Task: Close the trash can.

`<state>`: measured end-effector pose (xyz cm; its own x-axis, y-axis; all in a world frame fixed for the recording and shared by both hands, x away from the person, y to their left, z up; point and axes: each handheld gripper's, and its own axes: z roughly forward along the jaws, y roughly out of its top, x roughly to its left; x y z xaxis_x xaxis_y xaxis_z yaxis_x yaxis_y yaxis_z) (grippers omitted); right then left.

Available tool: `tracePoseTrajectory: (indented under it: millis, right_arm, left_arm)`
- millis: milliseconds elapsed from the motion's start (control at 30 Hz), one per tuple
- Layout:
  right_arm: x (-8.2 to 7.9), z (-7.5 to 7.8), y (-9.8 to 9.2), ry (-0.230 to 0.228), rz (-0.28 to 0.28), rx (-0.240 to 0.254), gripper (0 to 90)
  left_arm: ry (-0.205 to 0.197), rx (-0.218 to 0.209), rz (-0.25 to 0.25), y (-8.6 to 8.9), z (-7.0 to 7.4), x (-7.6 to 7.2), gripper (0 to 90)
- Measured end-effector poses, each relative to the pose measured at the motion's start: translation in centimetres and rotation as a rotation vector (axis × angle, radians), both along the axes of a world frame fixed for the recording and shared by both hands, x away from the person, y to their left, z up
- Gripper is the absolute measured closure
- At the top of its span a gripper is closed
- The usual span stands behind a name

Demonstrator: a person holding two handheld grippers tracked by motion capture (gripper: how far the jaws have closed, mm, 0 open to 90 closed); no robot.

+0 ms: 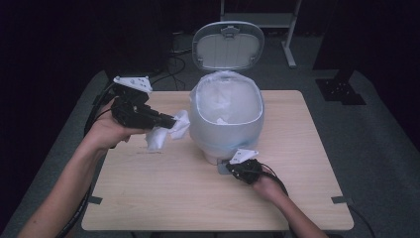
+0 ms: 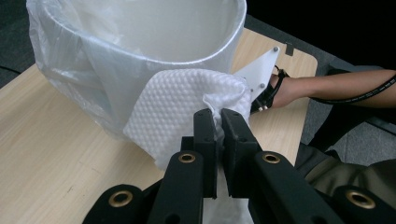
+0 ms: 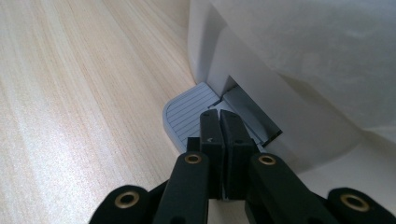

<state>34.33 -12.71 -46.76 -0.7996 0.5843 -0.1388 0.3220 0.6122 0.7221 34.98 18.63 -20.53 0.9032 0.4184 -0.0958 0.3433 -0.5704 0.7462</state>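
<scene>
Wipe (image 2: 187, 109) clamped in left tool (image 2: 218, 116); right tool (image 3: 219, 116), shut, on pedal (image 3: 189, 114). If pressure's eased, lid (image 1: 228, 45) drops before wipe's binned.

Wooden table (image 1: 297, 144), grey floor (image 1: 376, 134), dark room.

Black claws (image 2: 218, 116), brass rivets, grey triangular plates, black cables.

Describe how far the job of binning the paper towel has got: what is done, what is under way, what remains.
Done: the pedal bin's lid stands open, with the shut right gripper resting on the pedal. Under way: the left gripper is shut on a white paper towel just beside the liner bag. Left: carry it over the rim, drop it in, release the pedal.
</scene>
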Motion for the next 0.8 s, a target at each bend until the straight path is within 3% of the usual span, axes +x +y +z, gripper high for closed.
tracePoseTrajectory:
  millis: [800]
  right_arm:
    - [0.1, -0.1, -0.1, 0.003, 0.004, 0.014, 88.1]
  left_arm:
    - [-0.014, 0.006, -0.014, -1.5, 1.7, 1.0, 85.4]
